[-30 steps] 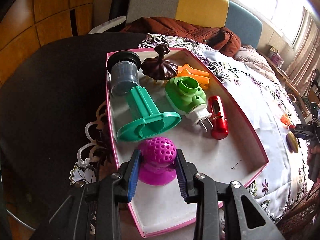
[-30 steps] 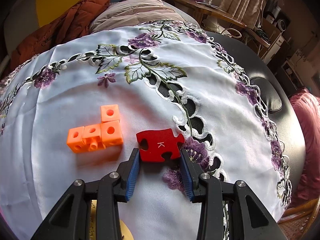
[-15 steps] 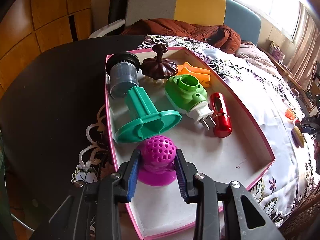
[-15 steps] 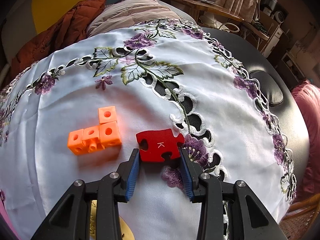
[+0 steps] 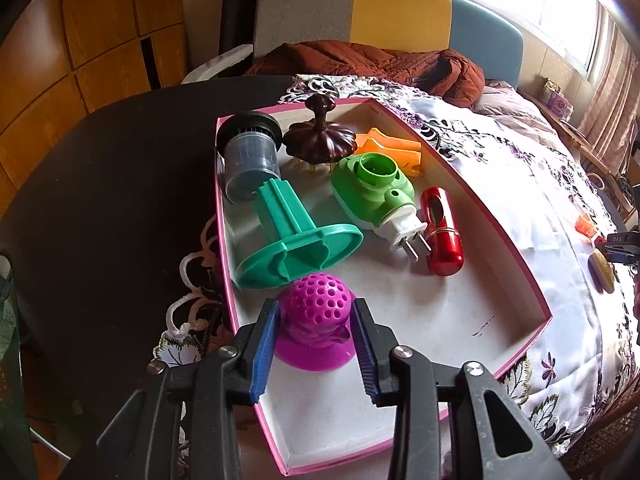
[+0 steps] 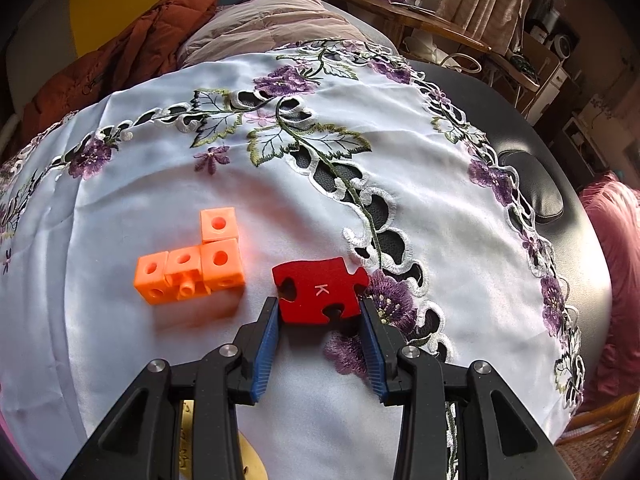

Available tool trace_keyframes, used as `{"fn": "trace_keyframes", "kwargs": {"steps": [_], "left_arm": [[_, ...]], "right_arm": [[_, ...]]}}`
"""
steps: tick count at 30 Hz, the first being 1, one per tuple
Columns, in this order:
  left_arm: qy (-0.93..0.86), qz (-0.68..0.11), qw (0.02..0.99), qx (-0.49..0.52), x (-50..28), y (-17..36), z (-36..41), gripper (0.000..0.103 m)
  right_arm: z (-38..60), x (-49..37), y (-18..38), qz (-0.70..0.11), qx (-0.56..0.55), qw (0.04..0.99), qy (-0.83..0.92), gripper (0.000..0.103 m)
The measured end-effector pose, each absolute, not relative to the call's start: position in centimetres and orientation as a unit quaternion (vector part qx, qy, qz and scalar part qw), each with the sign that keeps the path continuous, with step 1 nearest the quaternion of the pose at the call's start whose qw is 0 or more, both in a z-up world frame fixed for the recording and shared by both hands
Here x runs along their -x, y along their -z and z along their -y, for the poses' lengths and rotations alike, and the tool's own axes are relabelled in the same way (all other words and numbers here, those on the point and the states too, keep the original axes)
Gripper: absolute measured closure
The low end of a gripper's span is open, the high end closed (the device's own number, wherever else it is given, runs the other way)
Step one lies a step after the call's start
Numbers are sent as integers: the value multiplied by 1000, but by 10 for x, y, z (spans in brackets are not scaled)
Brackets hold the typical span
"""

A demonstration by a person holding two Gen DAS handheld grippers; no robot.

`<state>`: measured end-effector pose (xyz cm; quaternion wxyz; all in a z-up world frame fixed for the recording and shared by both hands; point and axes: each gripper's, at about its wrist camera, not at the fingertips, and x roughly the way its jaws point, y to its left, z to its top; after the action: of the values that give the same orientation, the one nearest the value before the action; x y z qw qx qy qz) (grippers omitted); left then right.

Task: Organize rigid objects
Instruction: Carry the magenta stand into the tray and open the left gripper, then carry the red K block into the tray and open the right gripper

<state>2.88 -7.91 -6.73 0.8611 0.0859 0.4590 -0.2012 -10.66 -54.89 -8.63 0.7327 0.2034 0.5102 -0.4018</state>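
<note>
In the left wrist view my left gripper (image 5: 315,314) is shut on a magenta perforated ball-shaped piece (image 5: 315,320) just above the floor of a pink-rimmed box (image 5: 504,244). The box holds a teal stand (image 5: 296,240), a green plug-in device (image 5: 376,196), a red capsule (image 5: 442,232), a grey cylinder (image 5: 250,160), a brown lid (image 5: 320,140) and an orange piece (image 5: 394,146). In the right wrist view my right gripper (image 6: 319,310) is shut on a red puzzle piece (image 6: 319,290) marked K, on the white embroidered tablecloth (image 6: 420,184). Orange linked cubes (image 6: 190,262) lie to its left.
The dark round table (image 5: 100,200) lies left of the box. A chair with brown clothing (image 5: 372,60) stands behind. A yellow object (image 5: 601,270) lies on the cloth near the right gripper. A wooden side table (image 6: 404,8) stands beyond the table's far edge.
The left gripper has pulled back slightly with the magenta piece, so the box looks a little farther off. The right gripper keeps its hold on the red puzzle piece, barely shifted.
</note>
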Motion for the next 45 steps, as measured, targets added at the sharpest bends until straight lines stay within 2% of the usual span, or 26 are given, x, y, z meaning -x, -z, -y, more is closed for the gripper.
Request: {"fn": "trace_keyframes", "kwargs": {"steps": [4, 28, 37, 45], "left_arm": [[203, -451, 865, -86, -26, 63, 78, 61], [190, -424, 880, -92, -15, 43, 72, 61], [179, -421, 886, -81, -17, 37, 66, 61], [170, -420, 888, -73, -20, 36, 58, 61]], "right_arm": [[548, 107, 86, -510, -199, 734, 403, 63], [539, 105, 64, -465, -190, 769, 395, 63], [507, 90, 40, -419, -158, 835, 320, 63], [471, 72, 34, -414, -125, 873, 224, 63]]}}
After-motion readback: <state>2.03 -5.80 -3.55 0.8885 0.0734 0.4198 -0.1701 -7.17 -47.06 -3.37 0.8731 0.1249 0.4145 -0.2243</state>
